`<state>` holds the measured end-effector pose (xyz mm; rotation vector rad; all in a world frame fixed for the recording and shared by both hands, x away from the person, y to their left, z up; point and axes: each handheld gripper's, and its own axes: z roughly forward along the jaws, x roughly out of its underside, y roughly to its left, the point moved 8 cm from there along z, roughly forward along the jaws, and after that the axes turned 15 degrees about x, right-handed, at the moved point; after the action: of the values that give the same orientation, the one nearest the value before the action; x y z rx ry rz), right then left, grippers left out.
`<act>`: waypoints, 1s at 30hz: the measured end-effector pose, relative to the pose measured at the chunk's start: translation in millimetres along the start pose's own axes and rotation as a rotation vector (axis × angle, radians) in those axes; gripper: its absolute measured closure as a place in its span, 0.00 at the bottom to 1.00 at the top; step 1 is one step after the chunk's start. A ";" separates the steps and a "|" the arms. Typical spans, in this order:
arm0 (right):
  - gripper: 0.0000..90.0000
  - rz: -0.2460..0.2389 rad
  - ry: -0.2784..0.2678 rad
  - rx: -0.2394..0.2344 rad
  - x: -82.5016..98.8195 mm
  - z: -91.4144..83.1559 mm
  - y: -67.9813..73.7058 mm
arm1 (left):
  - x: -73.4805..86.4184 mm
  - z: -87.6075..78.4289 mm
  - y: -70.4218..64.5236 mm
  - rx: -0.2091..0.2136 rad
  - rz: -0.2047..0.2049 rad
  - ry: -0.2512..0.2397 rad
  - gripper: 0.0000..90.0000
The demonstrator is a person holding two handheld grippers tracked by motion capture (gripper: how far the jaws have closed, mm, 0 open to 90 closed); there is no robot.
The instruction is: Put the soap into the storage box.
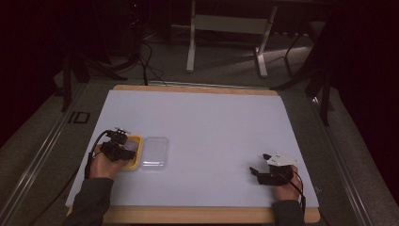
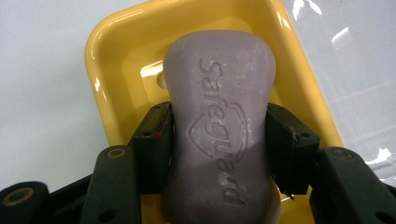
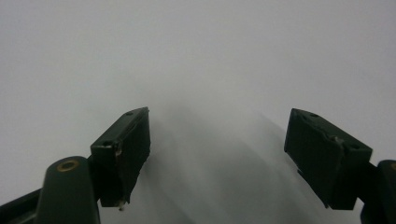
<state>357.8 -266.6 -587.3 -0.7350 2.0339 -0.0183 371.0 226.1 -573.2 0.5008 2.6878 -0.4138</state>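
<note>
The table, covered by a pale sheet with a wooden edge at the far and near sides, takes up the middle of the high view. At its lower left sits a yellow soap dish, and just to the right of it, side by side, lies a clear plastic lid.

In the dish is a purple bar of soap. The embossed brand reads "Safeguard", running along the bar's length, with a shield emblem pressed around the middle letters.

In the left gripper view the left tongs flank the bar's narrow waist, one pad at each side. They are parted, with a thin gap visible at the right pad; whether the left pad touches cannot be told. The bar reaches beyond the pads toward the top of the frame.

The right tongs, lower right of the high view, stand wide open over bare sheet, holding nothing.
</note>
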 end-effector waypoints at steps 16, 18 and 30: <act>0.25 -0.001 0.001 -0.001 0.1 0.0 0.3 | 2.2 0.9 -1.3 0.036 0.003 -0.006 0.42; 0.25 -0.002 0.002 -0.002 0.1 0.0 0.2 | 2.7 0.3 -1.5 0.041 0.006 -0.004 0.42; 0.25 -0.003 0.002 -0.002 0.2 0.1 0.3 | -1.3 -11.1 -5.1 0.036 0.027 -0.030 0.41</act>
<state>357.7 -266.5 -587.5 -0.7393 2.0352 -0.0189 366.7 225.0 -561.8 0.5362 2.6459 -0.4598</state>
